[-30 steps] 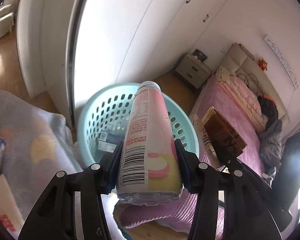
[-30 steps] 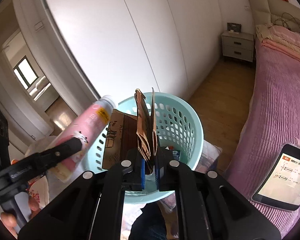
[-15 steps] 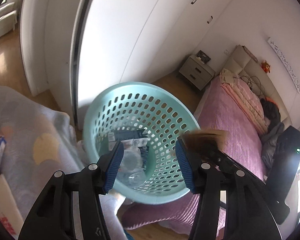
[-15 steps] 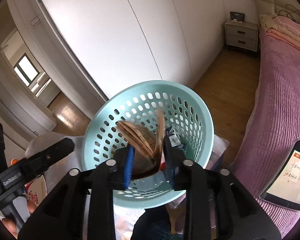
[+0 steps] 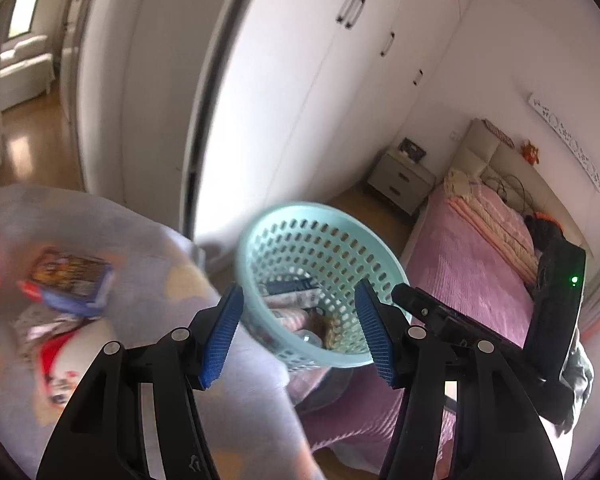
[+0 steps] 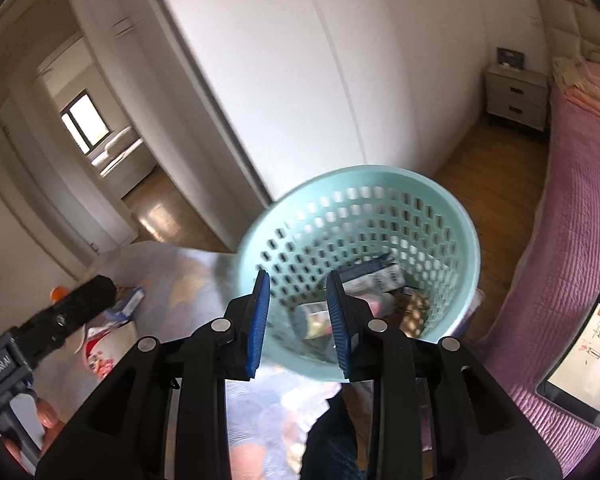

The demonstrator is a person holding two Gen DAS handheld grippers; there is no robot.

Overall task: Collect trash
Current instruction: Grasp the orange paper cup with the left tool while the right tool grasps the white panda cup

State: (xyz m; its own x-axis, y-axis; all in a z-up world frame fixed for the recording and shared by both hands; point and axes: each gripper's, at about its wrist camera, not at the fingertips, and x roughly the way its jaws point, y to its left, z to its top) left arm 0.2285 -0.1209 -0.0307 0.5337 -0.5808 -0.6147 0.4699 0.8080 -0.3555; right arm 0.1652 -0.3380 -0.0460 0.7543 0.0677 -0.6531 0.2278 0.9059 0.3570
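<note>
Both grippers are shown empty, with jaws spread: the left gripper [image 5: 300,330] wide, the right gripper [image 6: 298,320] narrower. Nothing is pinched between either pair of blue pads. A teal perforated basket [image 6: 456,216] is seen just ahead of both, standing beside the pink bed [image 5: 472,276]. Discarded trash [image 6: 374,280] is seen lying inside it. More packets [image 5: 70,280] are left on the patterned blanket [image 5: 148,240].

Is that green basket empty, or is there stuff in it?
Not empty. The basket holds packets and wrappers at its bottom, well below the rim.
</note>
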